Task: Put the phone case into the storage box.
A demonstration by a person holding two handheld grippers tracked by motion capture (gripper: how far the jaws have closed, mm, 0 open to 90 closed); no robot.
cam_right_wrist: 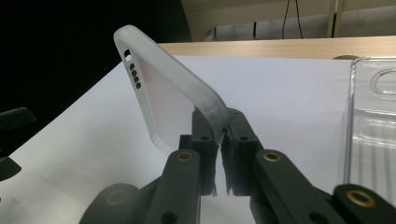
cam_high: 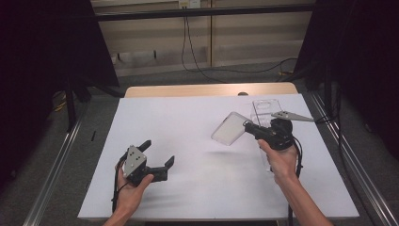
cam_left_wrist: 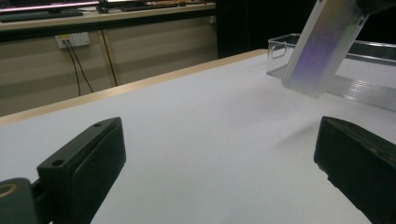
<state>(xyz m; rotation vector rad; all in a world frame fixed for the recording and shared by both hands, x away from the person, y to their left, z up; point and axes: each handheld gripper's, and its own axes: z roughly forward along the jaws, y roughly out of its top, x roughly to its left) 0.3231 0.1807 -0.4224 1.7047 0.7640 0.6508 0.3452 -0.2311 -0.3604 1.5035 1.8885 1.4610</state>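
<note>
One frosted, translucent phone case (cam_right_wrist: 163, 93), soft-looking with rounded corners and a row of small holes along one edge, is pinched at its lower corner between the closed jaws of the right gripper (cam_right_wrist: 223, 135), held tilted above the counter (cam_high: 188, 136). One clear, rigid plastic tray (cam_high: 266, 113) lies just beside it on the matte white surface. The left gripper (cam_high: 157, 153) is well apart, its blocky black jaws standing wide open with nothing between them.

Left tool (cam_high: 157, 152) agape (right tool (cam_high: 248, 125) clamped)
</note>
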